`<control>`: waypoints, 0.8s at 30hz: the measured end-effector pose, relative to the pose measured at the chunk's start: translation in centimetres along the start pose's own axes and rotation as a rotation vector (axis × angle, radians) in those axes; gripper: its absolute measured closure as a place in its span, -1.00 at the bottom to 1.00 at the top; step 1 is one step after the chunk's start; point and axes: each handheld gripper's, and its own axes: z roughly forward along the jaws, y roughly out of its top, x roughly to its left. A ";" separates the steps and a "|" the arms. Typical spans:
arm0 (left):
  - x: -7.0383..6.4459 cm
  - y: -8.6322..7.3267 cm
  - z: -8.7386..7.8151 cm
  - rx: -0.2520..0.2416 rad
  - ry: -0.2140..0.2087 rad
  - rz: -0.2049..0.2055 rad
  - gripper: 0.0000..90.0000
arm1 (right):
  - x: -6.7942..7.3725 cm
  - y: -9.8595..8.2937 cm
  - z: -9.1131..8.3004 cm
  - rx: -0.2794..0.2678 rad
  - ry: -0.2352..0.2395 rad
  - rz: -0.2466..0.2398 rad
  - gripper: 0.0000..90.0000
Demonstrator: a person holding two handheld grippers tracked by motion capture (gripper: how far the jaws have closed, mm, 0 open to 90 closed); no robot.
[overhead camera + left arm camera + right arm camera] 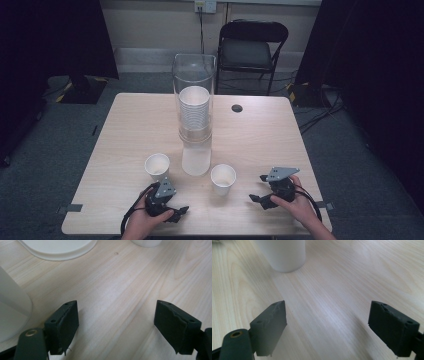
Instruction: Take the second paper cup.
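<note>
While both hands rest near the bottom edge of the high view, the left gripper (172,212) sits at lower left of centre and the right gripper (260,192) at lower right, each low over the table (130,130) and each holding nothing. Two paper cups stand upright between them and the dispenser: the left cup (157,166) just above the left gripper, the right cup (223,178) a little left of the right gripper. In the middle of the frame rises a clear tube (194,97) with a stack of cups (194,112) inside it, standing on a white base (195,159); the tube probably keeps the stack straight so that cups can be drawn one at a time. A black chair (252,47) stands beyond the table at the top.

In the left gripper view, the jaws are spread wide with bare wood between them. The white base (57,248) curves across the upper left, the left cup (11,312) bulges in at the left edge just beside the left jaw, and the foot of the right cup (146,242) peeks in at the top.

In the right gripper view, the jaws again stand wide apart and empty. The right cup (283,255) is at the upper left, ahead of the jaws and off to one side, so I judge a turn toward it is needed before any grasp.
</note>
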 end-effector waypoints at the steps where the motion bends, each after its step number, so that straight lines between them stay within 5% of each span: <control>1: 0.0 -0.1 -0.1 -0.006 -0.003 -0.005 -0.56 | 0.0 -0.1 -0.1 0.004 -0.001 0.001 -0.67; 18: 1.7 -2.3 -2.3 -0.014 0.011 -0.030 -0.57 | -2.1 -4.5 -3.3 0.007 -0.055 0.100 -0.67; 24: 2.1 -2.9 -2.8 -0.014 0.009 -0.017 -0.58 | -2.8 -5.4 -4.1 0.002 -0.084 0.101 -0.67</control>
